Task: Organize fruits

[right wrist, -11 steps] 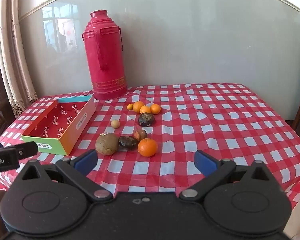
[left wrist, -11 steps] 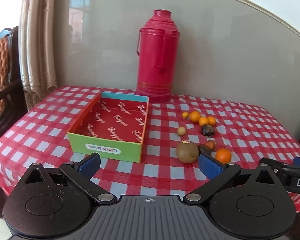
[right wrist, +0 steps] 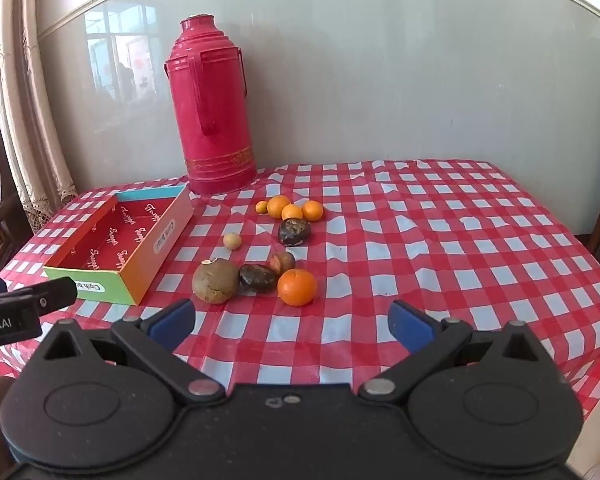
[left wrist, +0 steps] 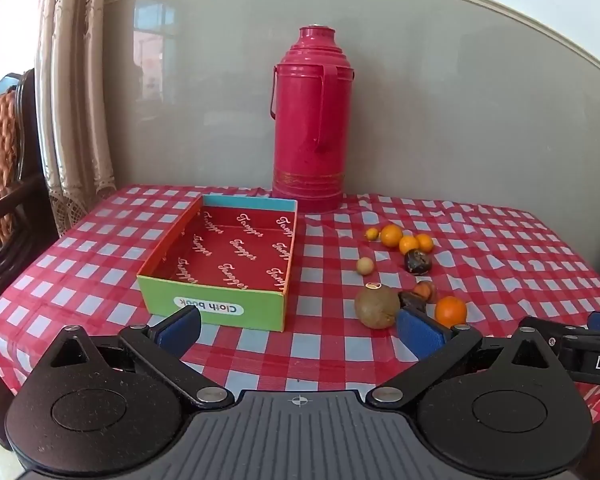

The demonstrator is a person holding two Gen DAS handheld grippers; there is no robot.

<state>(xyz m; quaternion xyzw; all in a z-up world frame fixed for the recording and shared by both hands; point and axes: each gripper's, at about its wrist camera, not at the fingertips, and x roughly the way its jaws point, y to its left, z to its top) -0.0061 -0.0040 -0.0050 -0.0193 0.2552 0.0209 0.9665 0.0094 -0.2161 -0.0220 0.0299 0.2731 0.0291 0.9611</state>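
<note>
Fruits lie loose on the checked tablecloth (right wrist: 440,240), well ahead of the right gripper (right wrist: 292,322) and left gripper (left wrist: 298,330), both spread wide and holding nothing. Nearest are an orange (right wrist: 297,287), a brown round fruit (right wrist: 215,281) and a dark fruit (right wrist: 258,278) touching it; smaller oranges (right wrist: 291,208) cluster farther back, and the empty box (left wrist: 220,256) sits left. They look light, round and prone to rolling, the dark ones perhaps soft, so I would pinch gently across the widest part.
</note>
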